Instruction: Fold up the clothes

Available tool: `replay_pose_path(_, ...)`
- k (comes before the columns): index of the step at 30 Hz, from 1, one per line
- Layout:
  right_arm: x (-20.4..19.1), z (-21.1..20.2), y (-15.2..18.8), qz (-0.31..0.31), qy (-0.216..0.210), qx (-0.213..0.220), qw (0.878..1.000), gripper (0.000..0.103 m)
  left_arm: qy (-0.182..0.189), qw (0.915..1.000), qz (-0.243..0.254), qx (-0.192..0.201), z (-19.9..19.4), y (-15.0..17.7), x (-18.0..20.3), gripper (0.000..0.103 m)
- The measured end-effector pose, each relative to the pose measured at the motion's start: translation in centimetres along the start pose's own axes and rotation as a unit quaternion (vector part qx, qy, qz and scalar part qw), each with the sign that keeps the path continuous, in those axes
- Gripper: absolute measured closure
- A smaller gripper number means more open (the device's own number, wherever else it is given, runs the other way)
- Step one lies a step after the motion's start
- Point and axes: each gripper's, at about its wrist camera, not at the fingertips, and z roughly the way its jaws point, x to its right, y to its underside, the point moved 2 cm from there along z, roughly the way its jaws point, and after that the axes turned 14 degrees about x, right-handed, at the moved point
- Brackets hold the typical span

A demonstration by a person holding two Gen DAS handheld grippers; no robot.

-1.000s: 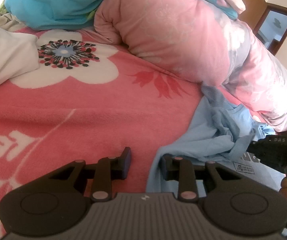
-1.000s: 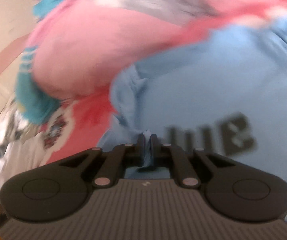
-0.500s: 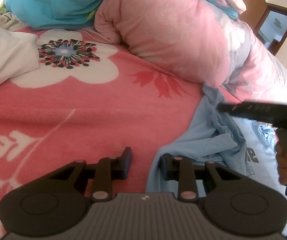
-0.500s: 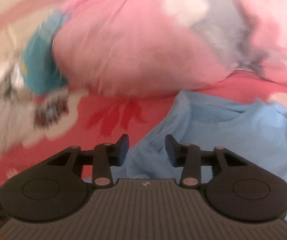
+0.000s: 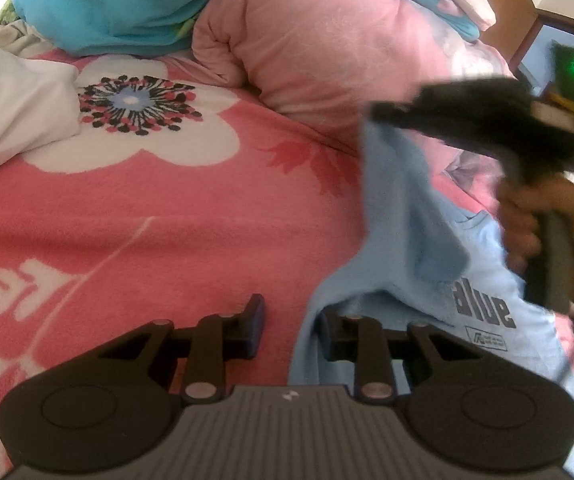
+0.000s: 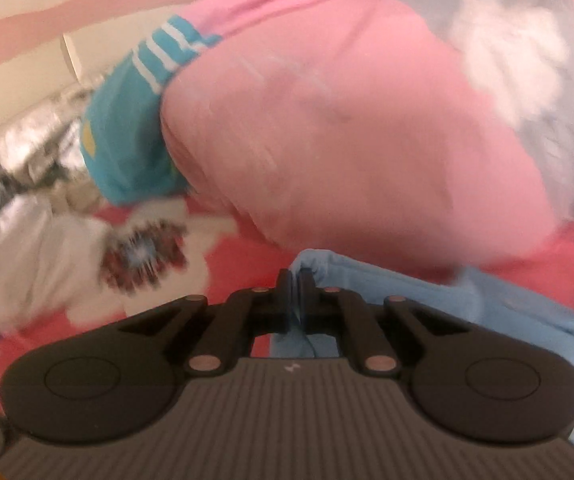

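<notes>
Right gripper (image 6: 295,285) is pinched onto the blue shirt (image 5: 403,216) edge; left gripper (image 5: 289,320) sits open, near hem between its jaws.

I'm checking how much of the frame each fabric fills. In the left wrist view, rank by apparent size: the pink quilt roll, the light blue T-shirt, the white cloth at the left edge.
1. pink quilt roll
2. light blue T-shirt, close behind; it lies nearer the camera, so this order is unsure
3. white cloth, clearly smallest, partly cut off
</notes>
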Motion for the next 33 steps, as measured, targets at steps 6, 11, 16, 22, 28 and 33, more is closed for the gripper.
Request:
replay_pose_path(6,0.4,4.4,-0.2,0.017,0.026,-0.044,0.999,0.055,0.005,0.9998,-0.018,-0.005,0.1,-0.2,-0.5,0.076)
replay_pose_path(11,2.7,-5.3,-1.4,0.092,0.038,0.009,0.995,0.048,0.014,0.9994,-0.028,-0.013,0.2,-0.6,-0.3,0.061)
replay_pose_path(16,4.9,-21.4,0.2,0.154,0.067,0.065,0.984,0.042,0.035,0.999,-0.019,-0.021,-0.9,-0.6,0.2,0.047)
replay_pose_path(22,7.6,-40.6,6.2,0.195,0.162,0.095,0.963,0.032,0.069,0.9973,-0.015,-0.02,-5.4,0.7,0.3,0.04)
replay_pose_path(28,11.7,-51.3,13.4,0.268,0.238,0.095,0.929,0.03,0.062,0.9972,-0.001,-0.042,-11.9,4.6,0.4,0.051)
replay_pose_path(33,14.7,-52.9,17.3,0.294,0.259,0.093,0.915,0.03,0.053,0.9971,0.002,-0.054,-15.7,7.9,0.7,0.066)
